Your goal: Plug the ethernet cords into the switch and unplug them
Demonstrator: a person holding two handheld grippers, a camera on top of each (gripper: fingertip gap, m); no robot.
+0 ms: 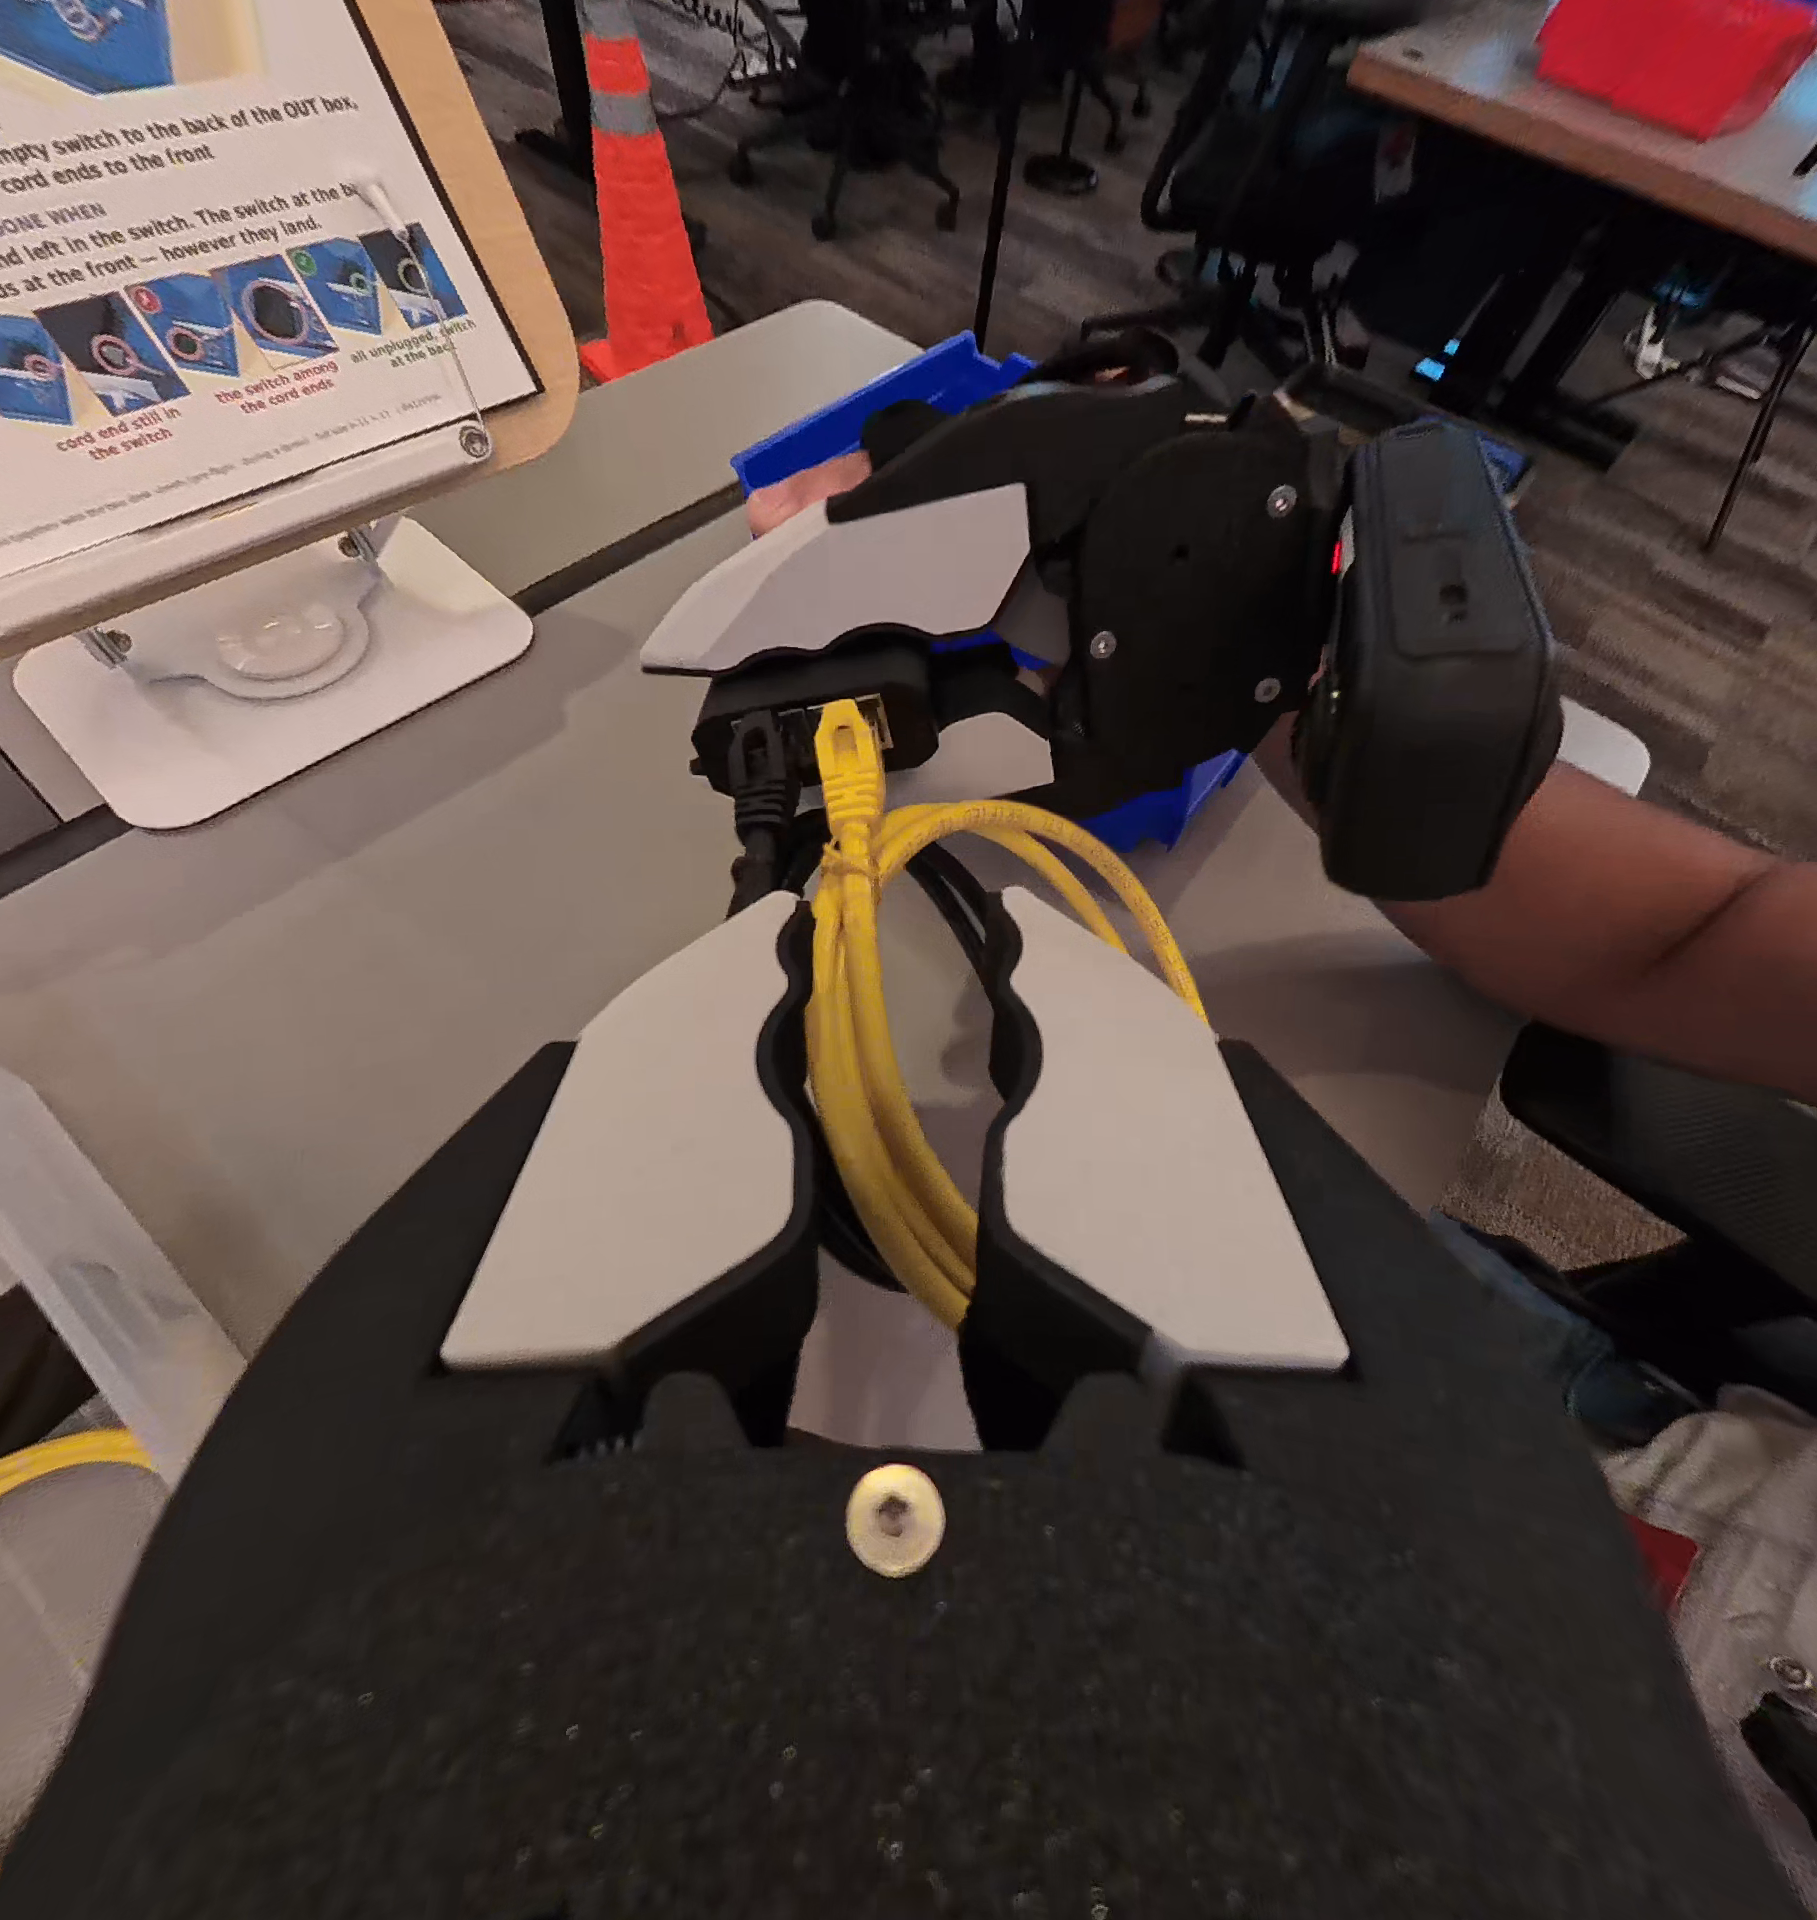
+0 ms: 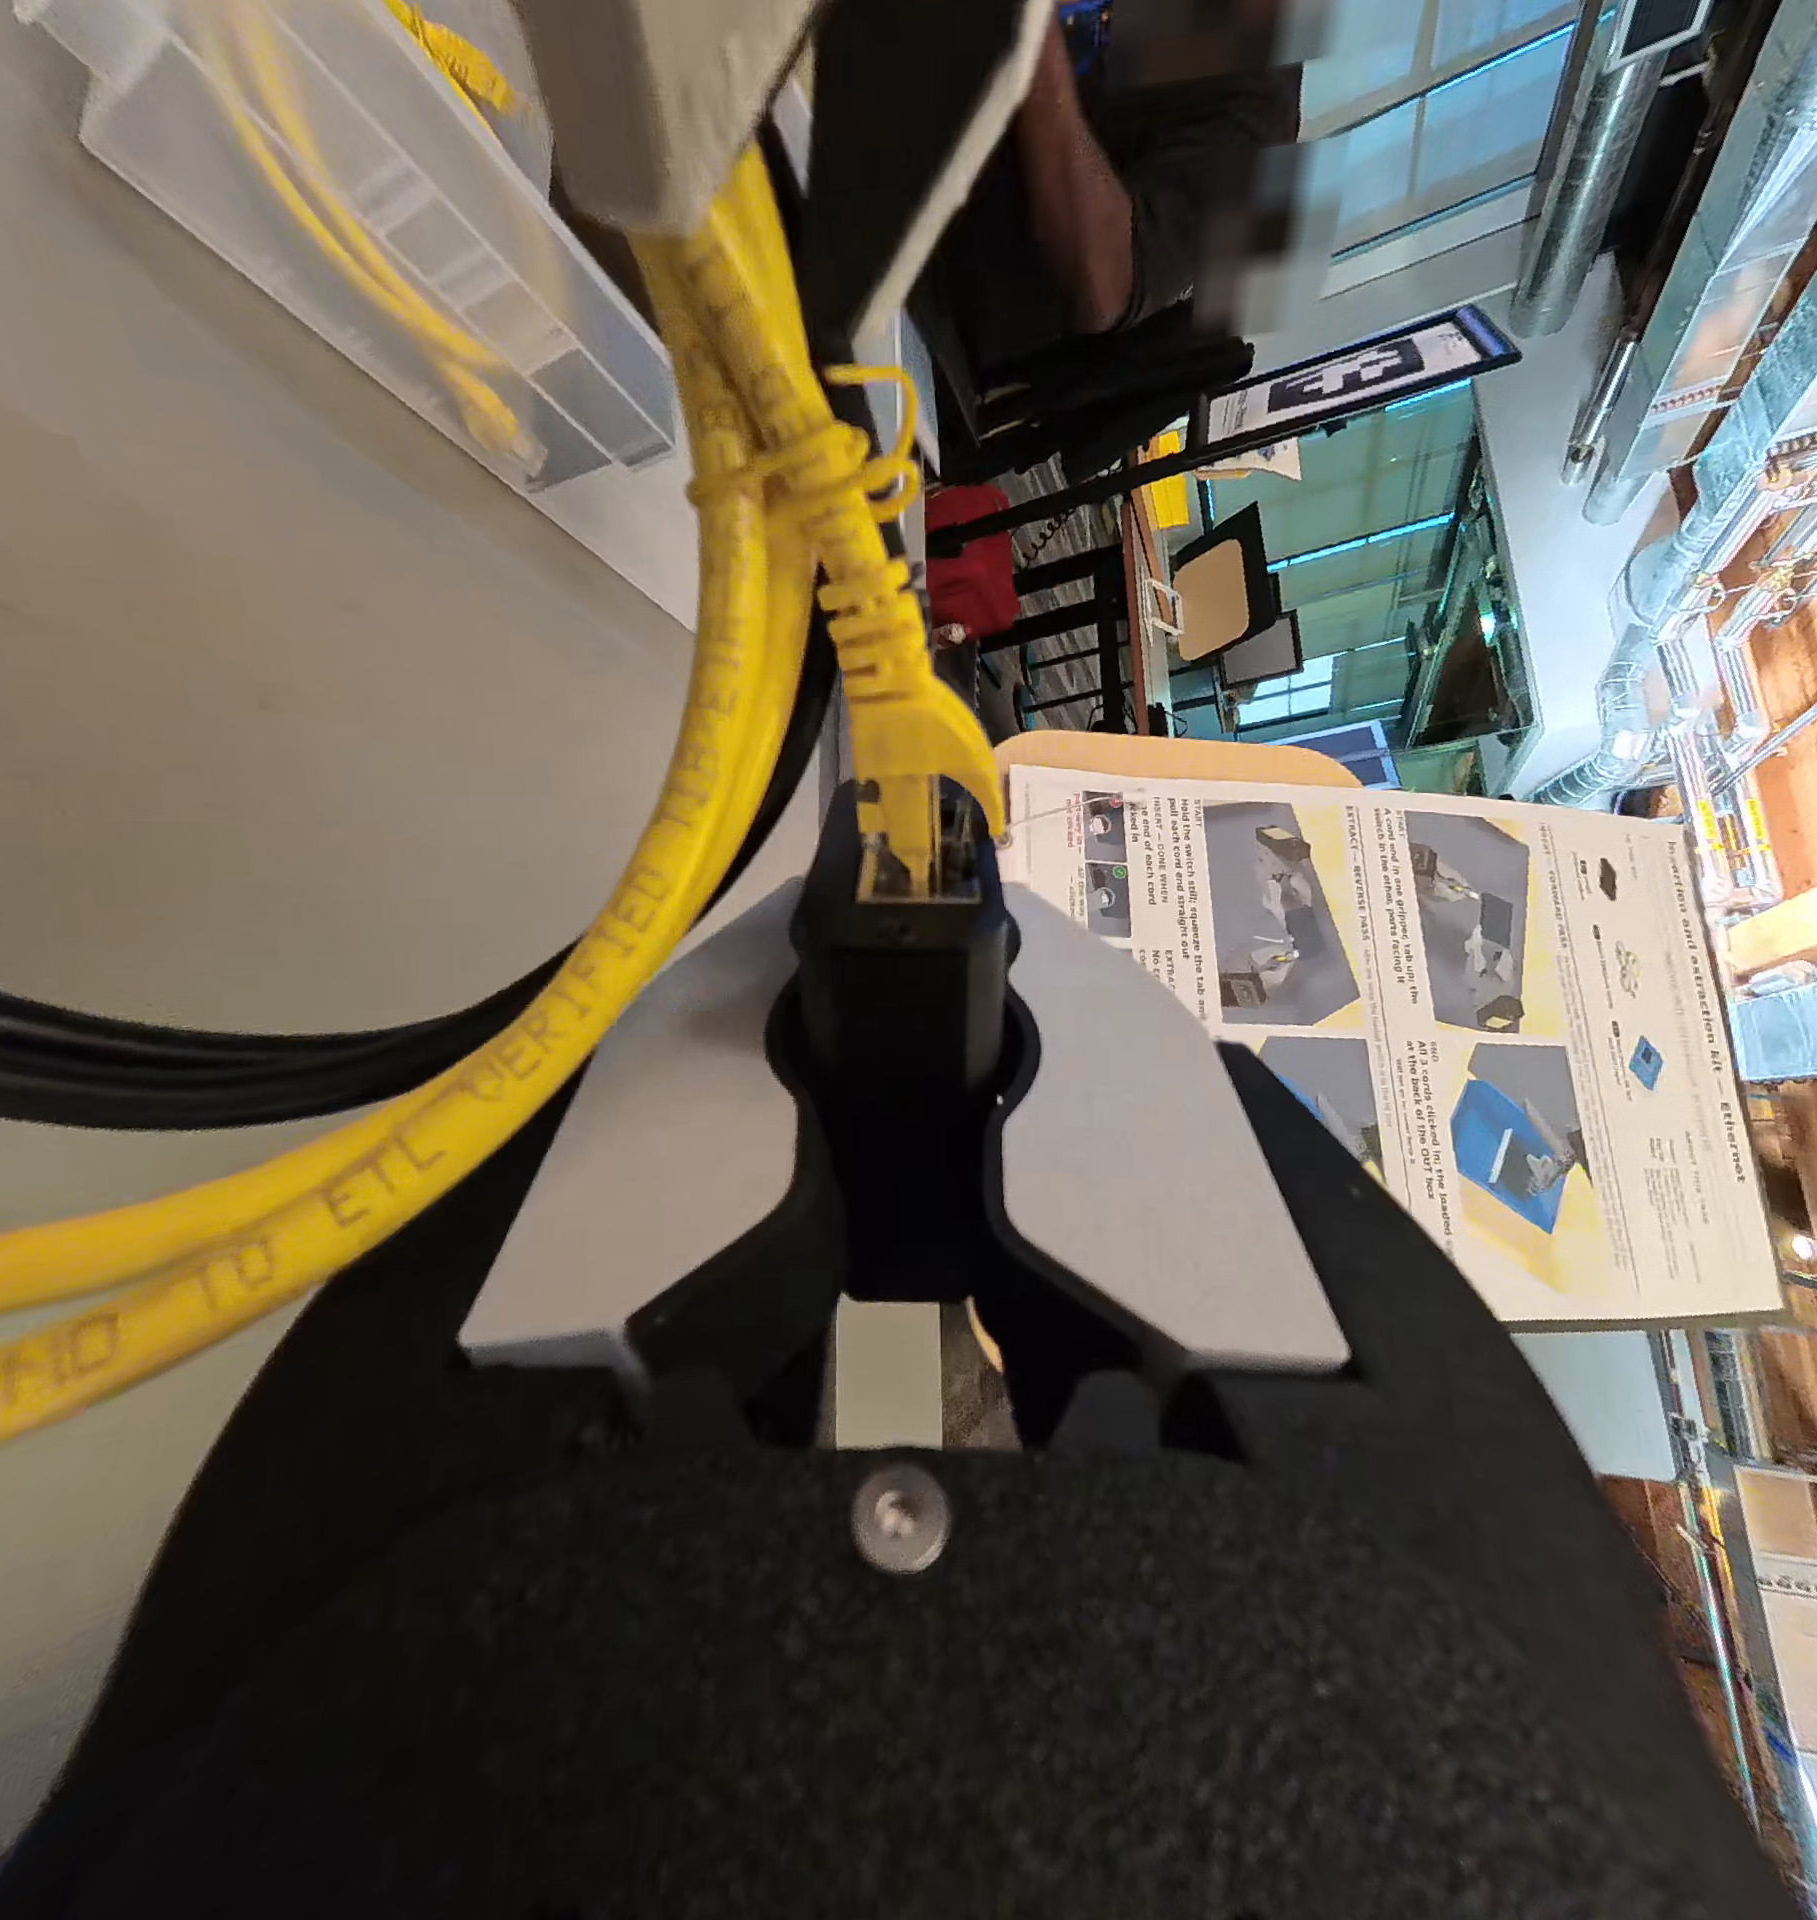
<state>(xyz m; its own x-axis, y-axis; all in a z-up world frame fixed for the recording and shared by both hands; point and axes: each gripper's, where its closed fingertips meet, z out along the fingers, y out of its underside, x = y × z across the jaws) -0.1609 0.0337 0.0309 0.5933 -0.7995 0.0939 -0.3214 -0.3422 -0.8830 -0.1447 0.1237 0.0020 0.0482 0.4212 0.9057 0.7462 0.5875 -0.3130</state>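
1. The grey bench [image 1: 312,935] carries an instruction sheet on a white stand [image 1: 260,644], a blue bin [image 1: 862,416] and a clear plastic box [image 2: 384,239] with yellow cords in it.
2. The right gripper [image 2: 904,997] is clamped on the black ethernet switch [image 2: 899,1039]; both of its pads press the switch's sides, and the ports face away from it.
3. The left gripper [image 1: 899,914] stands with its fingers apart, and the coiled yellow ethernet cord [image 1: 883,1091] passes between them. The cord lies against the left pad, with a clear gap to the right pad, so it is not gripped.
4. The cord's yellow plug [image 1: 847,758] sits in a port of the switch.
5. A black cord's plug [image 1: 758,769] sits in the port just beside it.
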